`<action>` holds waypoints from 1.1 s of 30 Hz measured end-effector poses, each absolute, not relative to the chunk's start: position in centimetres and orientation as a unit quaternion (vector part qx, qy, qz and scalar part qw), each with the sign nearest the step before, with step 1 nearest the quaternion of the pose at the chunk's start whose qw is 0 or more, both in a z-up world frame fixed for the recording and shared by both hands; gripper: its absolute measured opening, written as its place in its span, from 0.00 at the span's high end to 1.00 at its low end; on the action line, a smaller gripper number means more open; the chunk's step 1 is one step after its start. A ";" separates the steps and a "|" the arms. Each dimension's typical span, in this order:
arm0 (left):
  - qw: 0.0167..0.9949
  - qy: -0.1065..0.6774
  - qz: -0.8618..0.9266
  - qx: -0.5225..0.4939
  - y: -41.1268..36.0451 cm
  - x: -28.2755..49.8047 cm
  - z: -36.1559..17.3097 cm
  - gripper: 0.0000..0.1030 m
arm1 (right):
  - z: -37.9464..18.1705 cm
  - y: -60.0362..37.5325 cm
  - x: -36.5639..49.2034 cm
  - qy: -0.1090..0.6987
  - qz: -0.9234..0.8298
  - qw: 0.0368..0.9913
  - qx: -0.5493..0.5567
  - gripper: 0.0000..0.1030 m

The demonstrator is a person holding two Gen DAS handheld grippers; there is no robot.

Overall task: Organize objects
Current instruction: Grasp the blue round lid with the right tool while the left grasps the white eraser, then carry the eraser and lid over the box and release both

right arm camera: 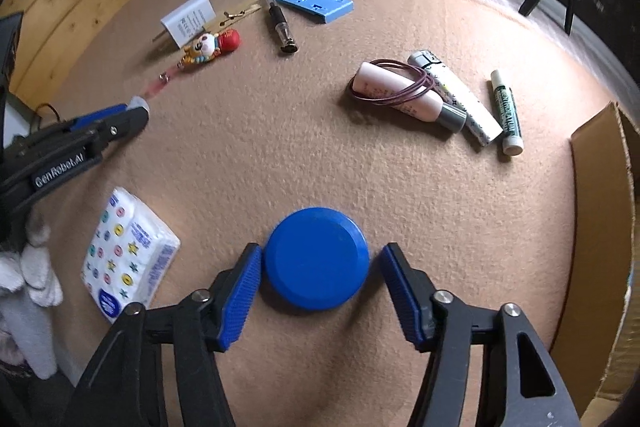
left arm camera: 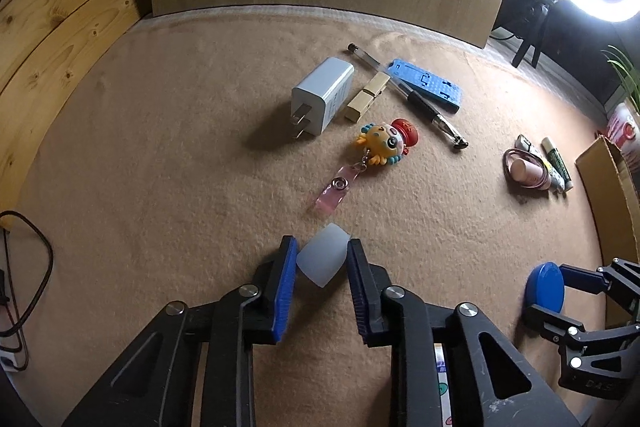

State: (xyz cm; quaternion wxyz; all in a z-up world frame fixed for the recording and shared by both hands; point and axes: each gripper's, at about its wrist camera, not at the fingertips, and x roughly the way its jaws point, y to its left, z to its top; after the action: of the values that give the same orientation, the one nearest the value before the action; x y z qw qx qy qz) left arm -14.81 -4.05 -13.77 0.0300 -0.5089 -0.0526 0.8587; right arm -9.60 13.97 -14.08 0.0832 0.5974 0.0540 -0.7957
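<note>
A small translucent white cap (left arm camera: pixel 322 263) rests on the tan felt mat (left arm camera: pixel 160 167), and my left gripper (left arm camera: pixel 322 247) is shut on it, both blue pads against its sides. The right wrist view shows that gripper (right arm camera: pixel 138 107) at the left, cap at its tips. A round blue lid (right arm camera: pixel 316 259) lies flat on the mat between the fingers of my right gripper (right arm camera: pixel 318 251). The left pad touches the lid's rim, while a small gap separates the right pad from it, so that gripper is open. In the left wrist view the blue lid (left arm camera: pixel 546 287) is at the lower right.
Farther back lie a white charger (left arm camera: pixel 322 95), a wooden clothespin (left arm camera: pixel 366 97), a pen (left arm camera: pixel 416 99), a blue phone stand (left arm camera: pixel 428 83) and a cartoon keychain (left arm camera: pixel 384 143). Pink and white tubes with a hair tie (right arm camera: pixel 404 87) lie right, a tissue pack (right arm camera: pixel 128 259) left, a cardboard box (right arm camera: pixel 600 227) far right.
</note>
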 end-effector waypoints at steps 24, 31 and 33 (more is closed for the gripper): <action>0.103 -0.077 0.880 -0.456 -0.1 -11.7 -5.4 0.88 | -5.0 24.9 -4.4 -0.048 -0.846 0.045 0.530 0.55; 0.195 -0.060 0.873 -0.444 8.5 -12.4 -2.7 0.88 | -2.8 31.5 -1.2 -0.069 -0.856 -0.023 0.511 0.55; 0.223 -0.047 0.868 -0.441 11.7 -12.5 -2.2 0.88 | -2.6 33.4 -0.6 -0.073 -0.856 -0.041 0.510 0.55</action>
State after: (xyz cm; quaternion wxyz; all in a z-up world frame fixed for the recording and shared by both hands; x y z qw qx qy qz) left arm -12.54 11.71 -2.23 0.2230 -0.4411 -0.0474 0.8680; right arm -0.57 33.38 -2.65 -0.0414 0.5096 -0.0728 -0.8563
